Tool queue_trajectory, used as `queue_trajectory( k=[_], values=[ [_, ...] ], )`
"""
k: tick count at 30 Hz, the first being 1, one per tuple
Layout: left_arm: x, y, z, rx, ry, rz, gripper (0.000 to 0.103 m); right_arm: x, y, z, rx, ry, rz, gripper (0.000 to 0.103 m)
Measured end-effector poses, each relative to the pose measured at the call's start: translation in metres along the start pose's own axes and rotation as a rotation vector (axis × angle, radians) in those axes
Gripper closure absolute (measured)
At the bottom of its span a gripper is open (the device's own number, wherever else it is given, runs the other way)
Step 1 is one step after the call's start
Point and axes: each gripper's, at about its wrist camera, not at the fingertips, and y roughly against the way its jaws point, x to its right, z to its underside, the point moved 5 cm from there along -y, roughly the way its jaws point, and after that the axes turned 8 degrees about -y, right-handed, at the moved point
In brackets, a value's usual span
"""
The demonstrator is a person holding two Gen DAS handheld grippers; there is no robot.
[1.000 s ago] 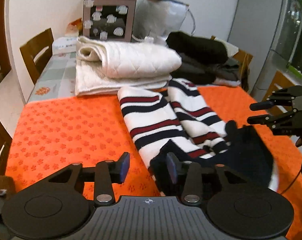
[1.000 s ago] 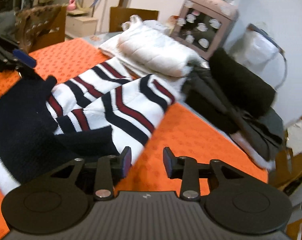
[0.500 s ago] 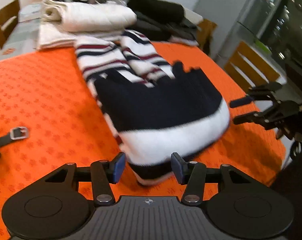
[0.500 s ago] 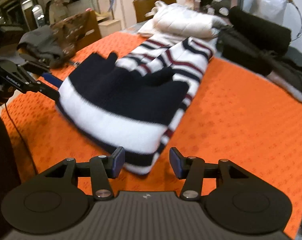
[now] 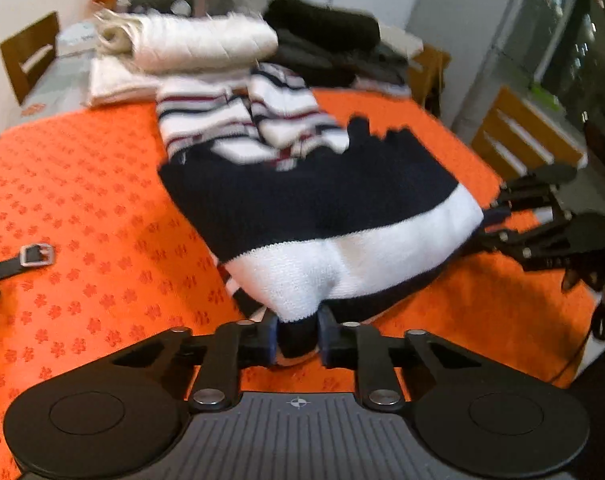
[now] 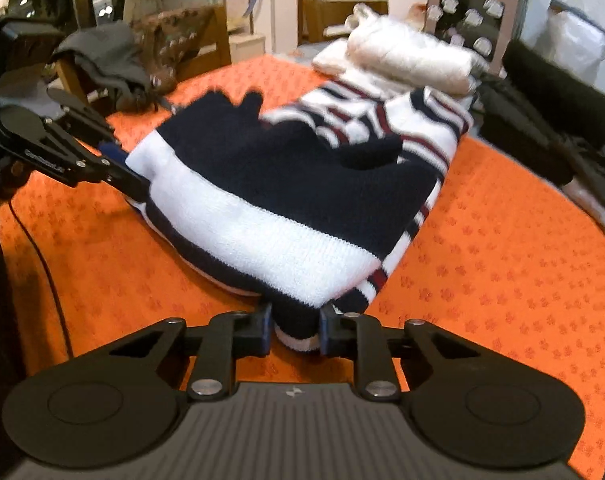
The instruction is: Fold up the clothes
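Observation:
A navy, white and red striped sweater (image 5: 318, 208) lies partly folded on the orange tablecloth (image 5: 82, 208); it also shows in the right wrist view (image 6: 286, 196). My left gripper (image 5: 298, 334) is shut on the sweater's near hem corner. My right gripper (image 6: 294, 328) is shut on the other hem corner. The right gripper also shows at the sweater's right edge in the left wrist view (image 5: 498, 220). The left gripper shows at the sweater's left edge in the right wrist view (image 6: 130, 180).
Folded white quilts (image 5: 190, 44) and dark clothes (image 5: 334, 40) are piled at the table's far end. A black strap with a buckle (image 5: 26, 258) lies at the left. Wooden chairs (image 5: 28, 54) stand around the table. A chair with grey clothes (image 6: 102, 60) stands beyond.
Both grippers came back to the near hem of the sweater and closed on its two corners. They were open half a second ago.

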Motion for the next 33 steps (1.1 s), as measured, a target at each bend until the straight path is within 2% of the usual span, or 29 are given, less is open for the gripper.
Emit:
queue_trajectory(
  k=[5, 9, 12, 16, 21, 26, 33],
  values=[
    [0.004, 0.039, -0.019, 0.081, 0.033, 0.006, 0.083, -0.007, 0.039, -0.019, 0.072, -0.04, -0.009, 0.08],
    [0.011, 0.067, -0.026, 0.11, 0.05, 0.037, 0.084, -0.014, 0.06, -0.021, 0.051, -0.084, -0.044, 0.081],
    [0.021, 0.079, -0.017, 0.076, 0.059, 0.074, 0.084, -0.023, 0.075, -0.01, 0.016, -0.124, -0.076, 0.081],
    [0.031, 0.091, 0.01, -0.001, 0.138, 0.131, 0.083, -0.044, 0.094, 0.019, -0.037, -0.205, -0.139, 0.081],
    [0.034, 0.093, 0.037, -0.054, 0.249, 0.137, 0.083, -0.065, 0.103, 0.054, -0.089, -0.296, -0.192, 0.081],
    [0.028, 0.091, 0.026, -0.035, 0.27, 0.137, 0.083, -0.053, 0.102, 0.053, -0.071, -0.402, -0.197, 0.081],
    [0.002, 0.075, -0.013, -0.036, 0.383, 0.16, 0.083, -0.019, 0.097, 0.025, 0.0, -0.593, -0.204, 0.081]
  ],
)
